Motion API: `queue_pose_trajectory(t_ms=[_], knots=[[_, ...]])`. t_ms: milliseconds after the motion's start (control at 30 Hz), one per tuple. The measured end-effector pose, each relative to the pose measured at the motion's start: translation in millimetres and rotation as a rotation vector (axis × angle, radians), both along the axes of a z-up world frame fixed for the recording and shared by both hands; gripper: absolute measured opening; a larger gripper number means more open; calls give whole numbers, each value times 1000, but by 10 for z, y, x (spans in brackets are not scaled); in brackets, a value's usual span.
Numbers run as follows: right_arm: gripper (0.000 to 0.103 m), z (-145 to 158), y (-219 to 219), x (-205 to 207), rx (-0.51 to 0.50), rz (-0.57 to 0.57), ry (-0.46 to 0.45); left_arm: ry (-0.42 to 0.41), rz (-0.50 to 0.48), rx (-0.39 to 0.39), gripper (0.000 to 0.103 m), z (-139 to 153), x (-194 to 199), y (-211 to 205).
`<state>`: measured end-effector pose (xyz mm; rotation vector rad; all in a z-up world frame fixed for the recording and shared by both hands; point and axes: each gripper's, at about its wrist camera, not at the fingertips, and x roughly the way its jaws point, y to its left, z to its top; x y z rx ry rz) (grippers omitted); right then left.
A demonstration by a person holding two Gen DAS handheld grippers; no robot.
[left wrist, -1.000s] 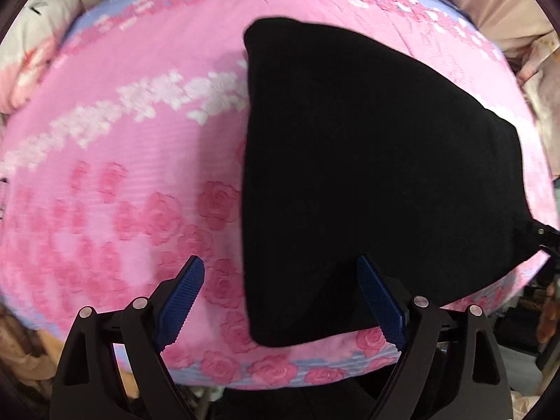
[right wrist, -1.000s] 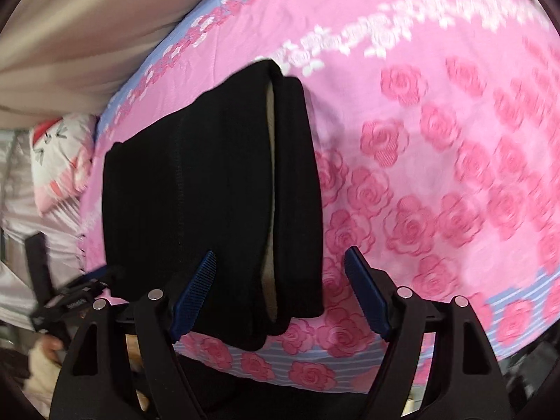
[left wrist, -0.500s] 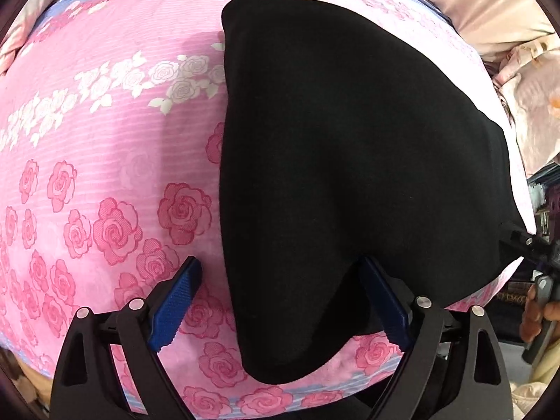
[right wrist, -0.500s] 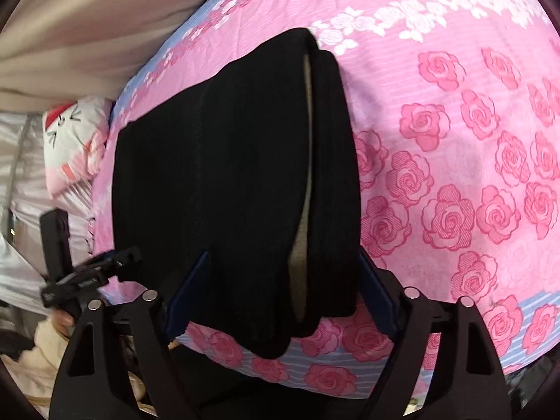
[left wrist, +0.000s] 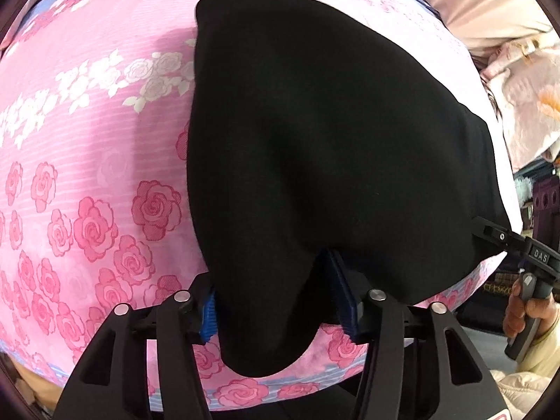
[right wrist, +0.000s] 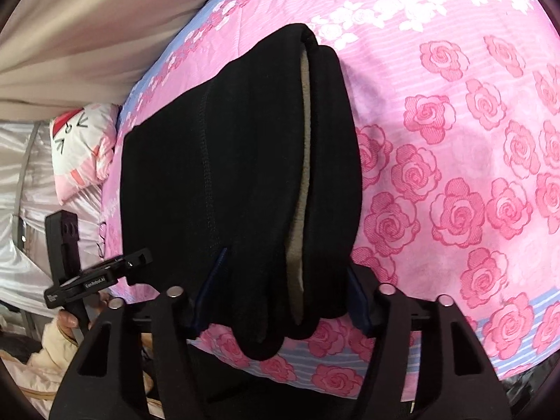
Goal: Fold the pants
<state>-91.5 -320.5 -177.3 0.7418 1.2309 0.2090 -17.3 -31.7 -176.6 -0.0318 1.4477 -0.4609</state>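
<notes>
- Black pants [left wrist: 315, 140], folded into a thick bundle, lie on a pink rose-print bedsheet [left wrist: 87, 182], near end reaching the bed's near edge.
- Left gripper [left wrist: 276, 301] is at the near left corner of the bundle; jaws have just been closing, cloth is bunched between them, and both blue pads [left wrist: 209, 318] press on the fabric, so it is clamped on the pants.
- In the right wrist view the pants [right wrist: 227, 175] show stacked layers with a tan lining [right wrist: 302, 161] peeking along the fold's open edge.
- Right gripper [right wrist: 280, 301] straddles the near right corner of the bundle; jaws stand fairly wide with the thick layers filling the gap, pads against both sides, gripping the pants.
- Each view shows the other tool at the frame edge: right gripper [left wrist: 507, 245] at the bundle's right edge, held by a hand [left wrist: 525, 311]; left gripper [right wrist: 101, 273] at the left edge.
- Cartoon-print pillow [right wrist: 84, 147] beside the bed's far left, beige curtain [right wrist: 87, 24] behind.
</notes>
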Motion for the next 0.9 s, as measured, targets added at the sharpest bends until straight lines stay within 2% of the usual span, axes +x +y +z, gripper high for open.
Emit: queue_pose_trajectory(t_ms=[100, 133, 167, 200, 233, 367, 533, 600, 733, 800, 867, 900], knots=[[89, 30, 135, 53, -22, 40, -9, 19, 24, -34, 58, 11, 30, 82], [91, 38, 172, 64, -41, 52, -9, 20, 23, -45, 64, 8, 40, 105], [93, 47, 215, 76, -65, 64, -9, 25, 15, -69, 76, 3, 44, 112], [94, 54, 247, 85, -89, 76, -8, 32, -2, -89, 83, -7, 52, 86], [94, 58, 262, 86, -99, 79, -10, 32, -15, -86, 91, -21, 53, 28], [90, 26, 99, 46, -23, 16, -3, -1, -67, 38, 96, -43, 23, -198], [78, -35, -109, -20, 60, -48, 3, 16, -30, -10, 95, -24, 63, -36], [65, -28, -100, -11, 26, -34, 10, 6, -31, -15, 92, -19, 75, -13], [52, -30, -107, -35, 27, -17, 7, -21, -44, -27, 68, 0, 73, 46], [40, 6, -98, -39, 28, -11, -5, -19, -40, -52, 58, 48, 72, 107], [37, 89, -18, -26, 0, 2, -24, -28, -53, -63, 41, 78, 53, 126], [37, 123, 4, -24, -27, 21, -31, -37, -64, -59, 37, 102, 24, 147]])
